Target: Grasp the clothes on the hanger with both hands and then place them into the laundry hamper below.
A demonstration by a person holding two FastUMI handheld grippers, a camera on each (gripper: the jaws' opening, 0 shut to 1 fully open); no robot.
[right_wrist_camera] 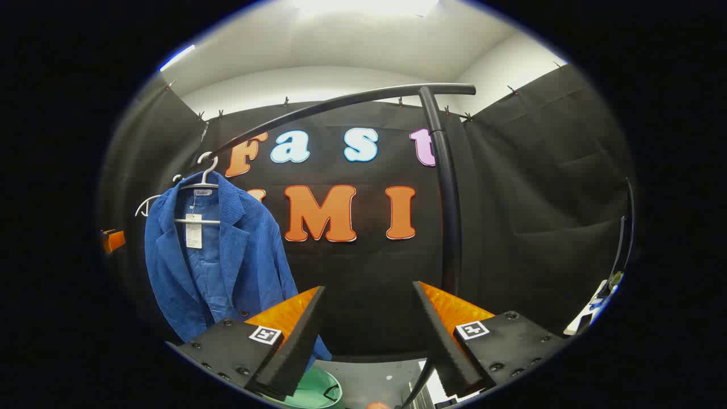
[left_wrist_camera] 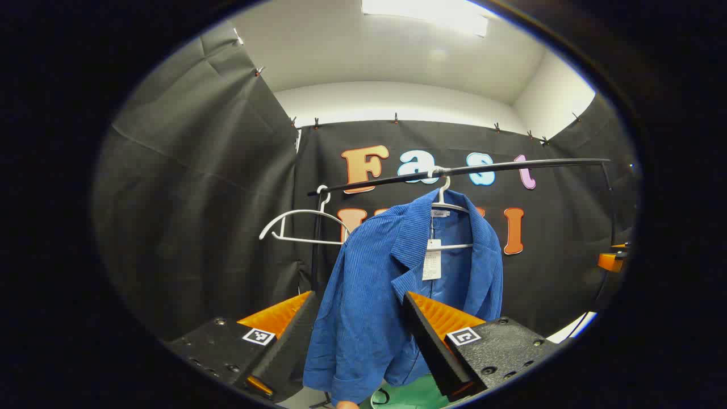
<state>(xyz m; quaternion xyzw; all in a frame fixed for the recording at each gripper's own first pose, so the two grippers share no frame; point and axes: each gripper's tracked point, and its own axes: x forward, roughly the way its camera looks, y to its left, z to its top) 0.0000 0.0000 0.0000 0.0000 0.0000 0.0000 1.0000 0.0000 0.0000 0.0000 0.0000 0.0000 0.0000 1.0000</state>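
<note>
Jacket (left_wrist_camera: pixel 369 284), blue and ribbed, hanging on a white hanger (left_wrist_camera: pixel 448 207) from the black rail (left_wrist_camera: pixel 454 170) of a clothes rack, with a paper tag (left_wrist_camera: pixel 431 259) at its open collar. Left gripper (left_wrist_camera: pixel 358 309): fingers spread wide, holding nothing, framing the jacket's lower half; whether they touch the cloth cannot be told. Right gripper (right_wrist_camera: pixel 368 301): fingers likewise wide and empty, aimed at the booth wall beside the rack's upright post (right_wrist_camera: pixel 448 199), with the jacket (right_wrist_camera: pixel 216 261) well off to its left side. A second white hanger (left_wrist_camera: pixel 301 224) hangs bare on the rail, near the end away from the post. Below the jacket's hem, the rim of a green laundry hamper (right_wrist_camera: pixel 312 392) stands on the floor; the same hamper (left_wrist_camera: pixel 409 395) appears between the left fingers.
</note>
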